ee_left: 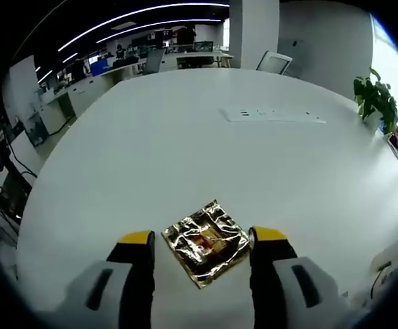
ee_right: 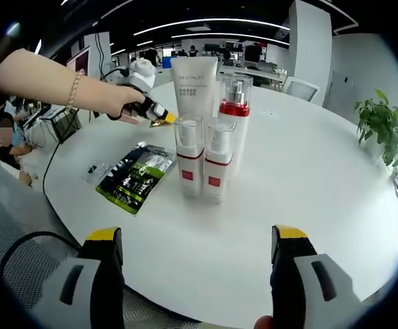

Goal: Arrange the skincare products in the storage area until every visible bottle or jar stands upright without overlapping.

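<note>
In the right gripper view, four skincare products stand upright in a tight cluster on the white table [ee_right: 308,178]. They are a white tube [ee_right: 194,82], a tall pump bottle [ee_right: 234,113] with a red band, and two small red-banded bottles [ee_right: 188,154] [ee_right: 218,163] in front. My right gripper [ee_right: 196,236] is open, well short of them. A hand holds my left gripper [ee_right: 159,115] just left of the tube. In the left gripper view my left gripper [ee_left: 203,237] is open, its jaws either side of a gold foil packet [ee_left: 207,245] lying flat on the table.
A green-and-black sachet [ee_right: 135,177] and a small clear packet [ee_right: 96,170] lie left of the bottles. A person's arm with a bracelet [ee_right: 73,88] reaches in from the left. A socket panel [ee_left: 274,115] sits in the table's far part, and a plant [ee_left: 375,101] stands at its right edge.
</note>
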The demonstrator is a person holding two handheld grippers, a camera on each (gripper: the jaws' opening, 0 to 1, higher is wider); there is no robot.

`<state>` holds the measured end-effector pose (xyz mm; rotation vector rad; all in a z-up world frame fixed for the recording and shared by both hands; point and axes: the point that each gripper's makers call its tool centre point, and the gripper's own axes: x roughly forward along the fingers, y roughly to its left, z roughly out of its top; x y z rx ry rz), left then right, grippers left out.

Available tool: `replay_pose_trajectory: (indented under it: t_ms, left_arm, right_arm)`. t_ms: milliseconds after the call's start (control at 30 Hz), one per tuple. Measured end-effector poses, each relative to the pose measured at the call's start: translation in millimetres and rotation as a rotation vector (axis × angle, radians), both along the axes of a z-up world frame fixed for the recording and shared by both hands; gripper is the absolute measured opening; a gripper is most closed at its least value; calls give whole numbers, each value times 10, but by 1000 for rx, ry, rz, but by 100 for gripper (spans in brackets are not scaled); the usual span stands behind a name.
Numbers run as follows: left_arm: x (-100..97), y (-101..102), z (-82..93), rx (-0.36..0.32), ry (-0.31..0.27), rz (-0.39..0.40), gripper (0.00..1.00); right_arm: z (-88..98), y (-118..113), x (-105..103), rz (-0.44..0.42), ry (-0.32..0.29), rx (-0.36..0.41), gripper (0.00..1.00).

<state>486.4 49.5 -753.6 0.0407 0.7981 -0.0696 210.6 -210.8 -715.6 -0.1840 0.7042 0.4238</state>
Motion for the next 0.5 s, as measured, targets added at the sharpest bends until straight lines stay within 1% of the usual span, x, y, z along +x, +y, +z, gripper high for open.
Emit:
replay_pose_trajectory:
  t_ms: [67, 133, 267, 433, 500]
  left_arm:
    - [2, -6, 13, 10, -6, -13, 40]
    - [-11, -24, 47, 7, -3, -29, 37]
    - [-74, -36, 128, 2, 3, -45, 36]
    - [-165, -70, 107, 4, 10, -75, 35]
    - [-187, -65, 126, 1, 4, -79, 35]
  right_arm:
    - [4, 4, -2, 0, 0, 2, 89]
    - [7, 2, -2, 0, -2, 0, 89]
    - [18, -1, -3, -2, -3, -1, 89]
    - [25, -2, 0, -3, -5, 0, 89]
    - [25, -6, -1, -3, -5, -3, 89]
